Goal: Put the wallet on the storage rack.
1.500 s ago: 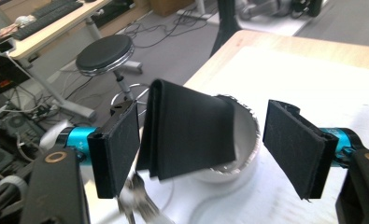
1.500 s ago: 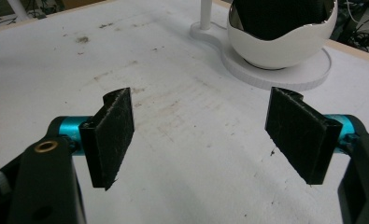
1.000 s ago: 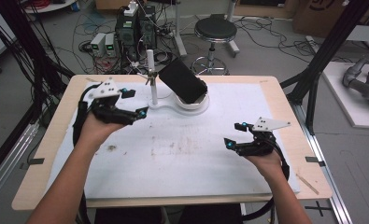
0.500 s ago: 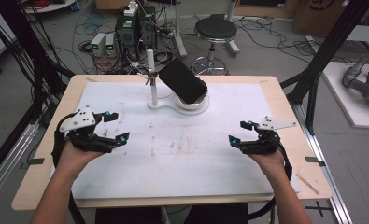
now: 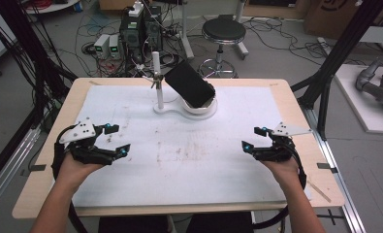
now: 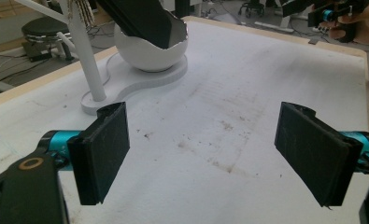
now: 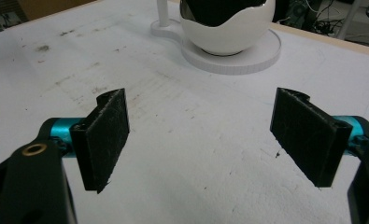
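Low over the white tabletop (image 5: 189,165), both hands sit near the person's edge, forearms angled inward. Each holds its tool level: the left gripper (image 5: 115,140) and the right gripper (image 5: 255,139) both have jaws spread wide, empty. Ahead of the jaws stands a white eggshell-shaped holder (image 7: 229,28) with a black slab (image 5: 189,85) tilted in it, beside a white post (image 6: 86,56).

Grey concrete floor (image 5: 276,53) all around, cables (image 5: 89,29) everywhere. Beyond the open jaws, past the wooden table (image 5: 295,114) with its stained white mat, there's a black stool (image 5: 223,31), some electronics boxes (image 5: 140,26), and black frame posts (image 5: 344,53).
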`<action>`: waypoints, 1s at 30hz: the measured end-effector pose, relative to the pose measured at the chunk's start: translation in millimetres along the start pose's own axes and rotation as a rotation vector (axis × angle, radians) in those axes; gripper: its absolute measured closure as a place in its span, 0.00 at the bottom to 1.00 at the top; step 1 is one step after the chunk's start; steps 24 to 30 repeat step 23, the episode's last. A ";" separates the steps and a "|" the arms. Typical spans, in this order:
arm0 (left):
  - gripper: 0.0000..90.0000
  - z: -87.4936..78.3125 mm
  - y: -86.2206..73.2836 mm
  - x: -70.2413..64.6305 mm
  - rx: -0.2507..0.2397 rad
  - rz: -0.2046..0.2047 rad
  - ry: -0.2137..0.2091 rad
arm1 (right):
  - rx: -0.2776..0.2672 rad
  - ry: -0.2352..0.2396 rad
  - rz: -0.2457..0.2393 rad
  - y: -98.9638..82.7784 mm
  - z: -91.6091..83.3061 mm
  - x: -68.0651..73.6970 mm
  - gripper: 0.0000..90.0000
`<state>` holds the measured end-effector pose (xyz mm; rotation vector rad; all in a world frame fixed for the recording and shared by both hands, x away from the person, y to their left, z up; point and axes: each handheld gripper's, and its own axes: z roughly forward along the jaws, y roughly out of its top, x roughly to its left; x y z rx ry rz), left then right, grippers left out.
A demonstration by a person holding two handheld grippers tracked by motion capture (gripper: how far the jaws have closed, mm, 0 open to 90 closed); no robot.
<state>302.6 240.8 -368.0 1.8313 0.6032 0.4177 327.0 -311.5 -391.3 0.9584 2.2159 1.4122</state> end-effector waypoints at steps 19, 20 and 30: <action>0.20 -3.9 -4.7 1.4 0.023 -0.022 0.024 | 0.001 0.013 -0.002 -0.2 2.7 1.4 0.22; 0.20 -3.5 -5.2 1.5 0.025 -0.026 0.025 | 0.001 0.013 -0.002 -0.2 2.5 1.8 0.22; 0.20 -2.3 -5.1 0.9 0.027 -0.026 0.022 | 0.006 0.016 -0.007 -0.4 2.3 4.4 0.22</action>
